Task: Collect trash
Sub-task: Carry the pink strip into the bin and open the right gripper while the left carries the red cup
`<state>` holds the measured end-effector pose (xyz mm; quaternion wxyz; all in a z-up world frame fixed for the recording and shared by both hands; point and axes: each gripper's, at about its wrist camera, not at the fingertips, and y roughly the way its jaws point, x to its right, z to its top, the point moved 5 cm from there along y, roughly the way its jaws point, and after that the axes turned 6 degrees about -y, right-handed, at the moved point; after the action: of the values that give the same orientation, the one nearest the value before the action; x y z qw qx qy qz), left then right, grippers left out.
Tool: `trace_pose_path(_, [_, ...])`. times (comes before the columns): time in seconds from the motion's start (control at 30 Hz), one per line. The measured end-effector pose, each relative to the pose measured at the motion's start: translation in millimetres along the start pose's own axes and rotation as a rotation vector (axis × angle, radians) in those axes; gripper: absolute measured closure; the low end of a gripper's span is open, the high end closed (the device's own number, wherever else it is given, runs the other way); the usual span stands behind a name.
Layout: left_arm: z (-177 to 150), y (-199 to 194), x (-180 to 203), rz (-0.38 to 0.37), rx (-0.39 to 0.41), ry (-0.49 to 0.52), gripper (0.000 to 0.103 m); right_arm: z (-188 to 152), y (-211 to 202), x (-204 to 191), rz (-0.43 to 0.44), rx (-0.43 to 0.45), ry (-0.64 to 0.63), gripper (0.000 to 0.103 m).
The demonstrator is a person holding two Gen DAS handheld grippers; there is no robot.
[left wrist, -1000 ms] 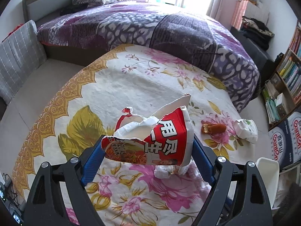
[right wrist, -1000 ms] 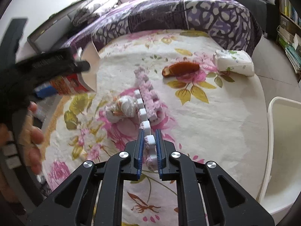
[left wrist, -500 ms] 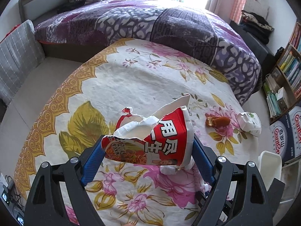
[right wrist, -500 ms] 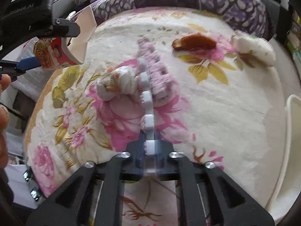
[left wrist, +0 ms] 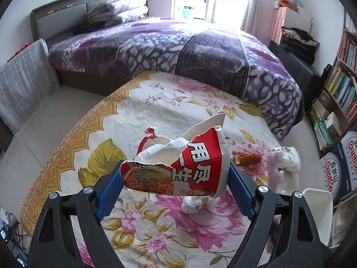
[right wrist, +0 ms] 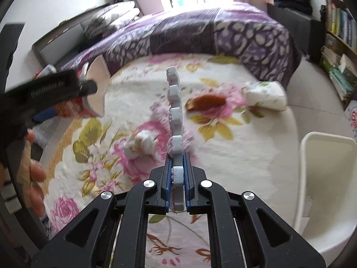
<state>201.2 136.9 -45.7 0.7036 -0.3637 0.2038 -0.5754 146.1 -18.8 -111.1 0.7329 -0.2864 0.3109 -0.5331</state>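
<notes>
Trash lies scattered over a bench (left wrist: 156, 102) covered with a cream floral cloth, and two pieces are already off it. The left gripper (left wrist: 176, 178) has its blue-padded fingers (left wrist: 109, 192) spread wide and pressed on both sides of a torn red paper noodle cup (left wrist: 191, 172), held on its side above the cloth; its ragged white rim hides part of the surface behind. The right gripper (right wrist: 177, 178) has its fingers all but closed, pinching one end of a thin white foam strip (right wrist: 175, 116) with a notched, tooth-like edge, which stands up and away from the fingers, clear of the cloth. Still lying on the cloth are a crumpled white tissue wad (right wrist: 140, 145) with brownish stains, a glossy brown wrapper (right wrist: 206, 101) and, near it toward the bench edge, a soft white plastic pack (right wrist: 265, 95) with green print; the right view is smeared, so their detail is hard to read. A white plastic bin (right wrist: 323, 178) stands beside the bench, cut off by the frame edge. At the left edge of the right view, part of a hand (right wrist: 33, 172) shows, mostly out of frame. Behind the bench is a bed (left wrist: 178, 44) under a purple patterned quilt.
</notes>
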Motion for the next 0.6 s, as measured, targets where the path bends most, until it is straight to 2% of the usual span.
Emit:
trace_pose_path(0.23, [-10,-16,23,-0.019,0.043,0.034,0.019,5,-21,24,-0.063,0.042,0.028,0.094])
trace_pose_path(0.6, [-33,-20,61,-0.05,0.035,0.113,0.019,0,-45,60,-0.142,0.062,0.061,0.094])
